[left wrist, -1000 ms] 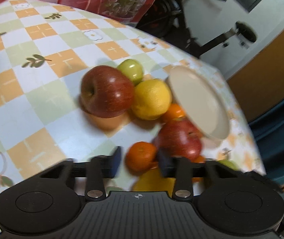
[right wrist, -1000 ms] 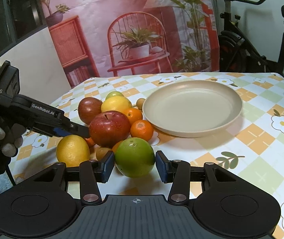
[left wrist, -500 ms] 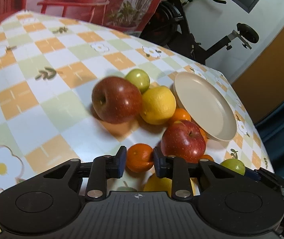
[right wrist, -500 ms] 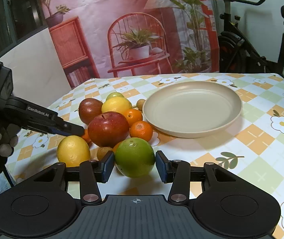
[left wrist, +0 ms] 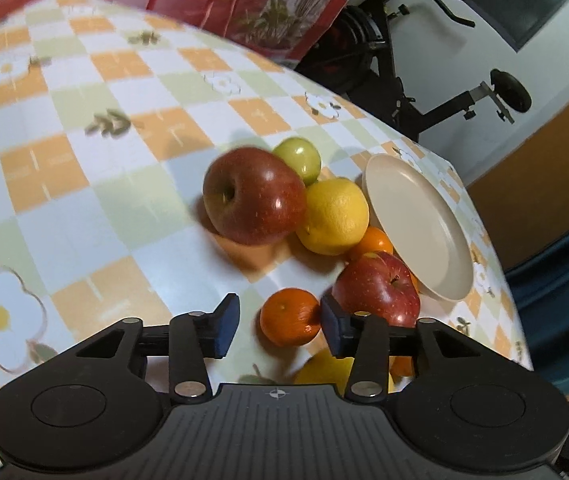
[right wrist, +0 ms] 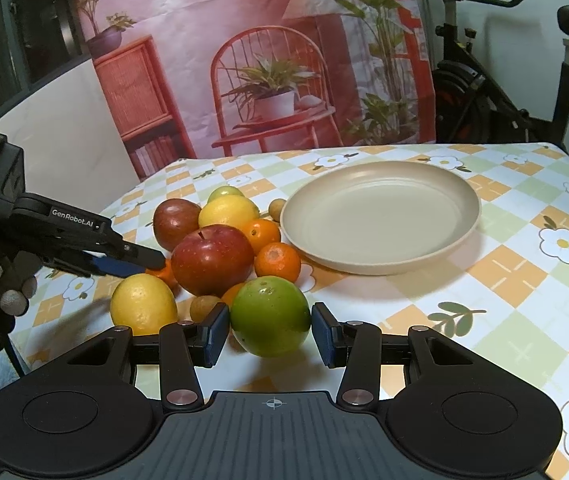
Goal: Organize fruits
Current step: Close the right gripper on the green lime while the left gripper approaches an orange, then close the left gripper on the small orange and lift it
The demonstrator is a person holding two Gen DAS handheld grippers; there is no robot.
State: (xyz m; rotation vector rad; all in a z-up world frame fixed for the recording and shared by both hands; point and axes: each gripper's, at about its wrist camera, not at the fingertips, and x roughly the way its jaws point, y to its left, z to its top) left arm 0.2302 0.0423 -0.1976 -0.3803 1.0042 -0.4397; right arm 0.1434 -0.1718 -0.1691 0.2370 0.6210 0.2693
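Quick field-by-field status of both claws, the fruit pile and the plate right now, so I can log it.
left claw: open, a small orange between its fingers, the right pad against it, the left pad apart
right claw: open, straddling a green citrus, pads not touching
plate: beige, nothing on it, right of the pile
fruit pile: two red apples, two lemons, more oranges, all on the tablecloth

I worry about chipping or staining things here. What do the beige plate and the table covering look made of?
The beige plate looks like matte plastic or melamine, possibly glazed ceramic: even colour, soft sheen, thick rounded rim. The table covering seems a wipeable vinyl or oilcloth: printed checks and flowers, smooth surface, faint gloss.
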